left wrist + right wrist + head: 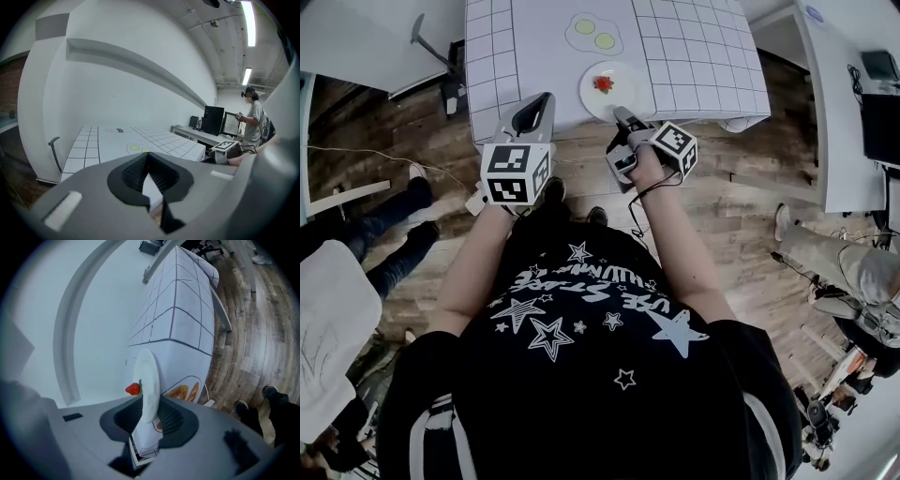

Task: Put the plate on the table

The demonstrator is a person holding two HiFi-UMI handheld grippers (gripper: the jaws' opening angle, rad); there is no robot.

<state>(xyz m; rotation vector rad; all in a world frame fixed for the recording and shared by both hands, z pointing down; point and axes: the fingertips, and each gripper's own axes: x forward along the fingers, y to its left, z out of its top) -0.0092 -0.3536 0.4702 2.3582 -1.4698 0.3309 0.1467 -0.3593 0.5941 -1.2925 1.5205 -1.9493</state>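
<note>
Two grippers sit at the table's (pixel 694 56) near edge: left gripper (pixel 544 99) jaws together, empty; right gripper (pixel 622 114) jaws apart around the plate's (pixel 623 94) near rim, a strawberry (pixel 603 83) on the plate.

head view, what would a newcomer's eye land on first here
Probably the red strawberry on the white plate, which lies at the near edge of the gridded white table. Next, the right gripper, its open jaws astride the plate's near rim.
</note>
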